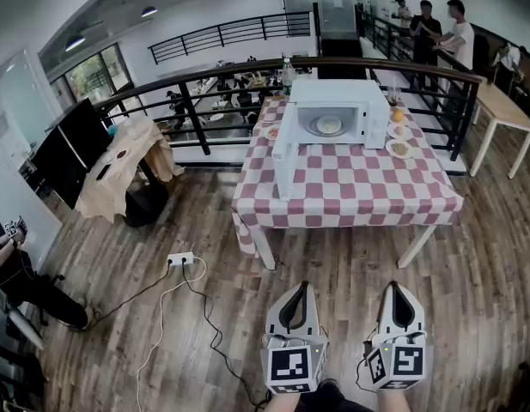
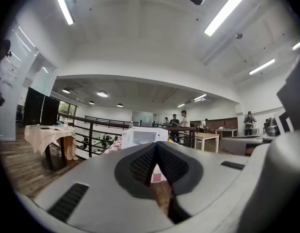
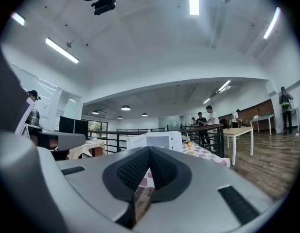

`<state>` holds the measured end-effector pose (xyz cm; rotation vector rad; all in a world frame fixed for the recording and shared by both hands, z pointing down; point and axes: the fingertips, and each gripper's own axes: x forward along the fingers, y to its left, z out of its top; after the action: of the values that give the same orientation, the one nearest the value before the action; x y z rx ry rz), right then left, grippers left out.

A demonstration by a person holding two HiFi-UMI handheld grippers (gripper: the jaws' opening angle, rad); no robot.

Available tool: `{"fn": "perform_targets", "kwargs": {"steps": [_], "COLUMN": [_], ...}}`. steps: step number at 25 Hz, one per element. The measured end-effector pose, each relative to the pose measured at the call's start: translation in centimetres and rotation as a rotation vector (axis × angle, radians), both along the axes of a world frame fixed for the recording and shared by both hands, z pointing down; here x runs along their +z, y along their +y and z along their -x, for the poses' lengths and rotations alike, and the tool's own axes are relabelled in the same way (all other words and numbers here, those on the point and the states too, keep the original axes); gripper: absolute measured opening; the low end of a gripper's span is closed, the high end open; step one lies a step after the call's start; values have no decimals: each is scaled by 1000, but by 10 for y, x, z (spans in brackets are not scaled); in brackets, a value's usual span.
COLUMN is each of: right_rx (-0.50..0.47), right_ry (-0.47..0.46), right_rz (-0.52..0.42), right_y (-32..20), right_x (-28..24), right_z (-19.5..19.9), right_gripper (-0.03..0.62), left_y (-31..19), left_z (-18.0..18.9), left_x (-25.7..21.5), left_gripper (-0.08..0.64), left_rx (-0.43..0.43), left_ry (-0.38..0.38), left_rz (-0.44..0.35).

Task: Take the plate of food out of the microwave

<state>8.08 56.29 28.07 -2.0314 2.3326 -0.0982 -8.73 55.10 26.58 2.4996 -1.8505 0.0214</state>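
Observation:
A white microwave (image 1: 338, 110) stands at the far side of a table with a red-and-white checked cloth (image 1: 350, 187). Its door (image 1: 284, 163) hangs open to the left. Inside, a plate of food (image 1: 329, 125) rests on the turntable. My left gripper (image 1: 298, 287) and right gripper (image 1: 399, 285) are side by side low in the head view, over the wooden floor, well short of the table. Both point level toward the microwave (image 2: 144, 136) (image 3: 157, 141). The left gripper (image 2: 156, 144) and the right gripper (image 3: 150, 149) each have their tips together, with nothing between them.
Small plates of food (image 1: 399, 148) and an orange (image 1: 398, 115) lie right of the microwave; another plate (image 1: 271, 131) lies left. A power strip (image 1: 180, 258) with cables is on the floor. A black railing (image 1: 204, 101), a draped side table (image 1: 131, 157) and people (image 1: 426, 28) stand beyond.

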Motion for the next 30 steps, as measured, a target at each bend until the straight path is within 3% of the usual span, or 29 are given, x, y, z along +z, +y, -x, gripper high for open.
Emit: {"fn": "perform_targets", "kwargs": {"steps": [4, 16, 21, 26, 30], "right_rx": [-10, -49, -64, -77, -70], "right_ry": [0, -20, -32, -43, -21], "right_rz": [-1, 9, 22, 36, 40], "right_y": [-2, -8, -9, -15, -22], "right_x": [1, 13, 18, 22, 21], "right_z": [-2, -28, -32, -35, -39], "right_gripper": [-6, -6, -6, -6, -6], "left_y": [1, -1, -1, -9, -16], "left_z": [-5, -30, -35, -36, -44], "left_x": [3, 9, 12, 11, 15], "left_gripper": [21, 23, 22, 22, 21], "left_rx": [3, -10, -23, -35, -22], "left_ry": [9, -2, 7, -3, 2], "left_rz": [52, 12, 49, 3, 46]}}
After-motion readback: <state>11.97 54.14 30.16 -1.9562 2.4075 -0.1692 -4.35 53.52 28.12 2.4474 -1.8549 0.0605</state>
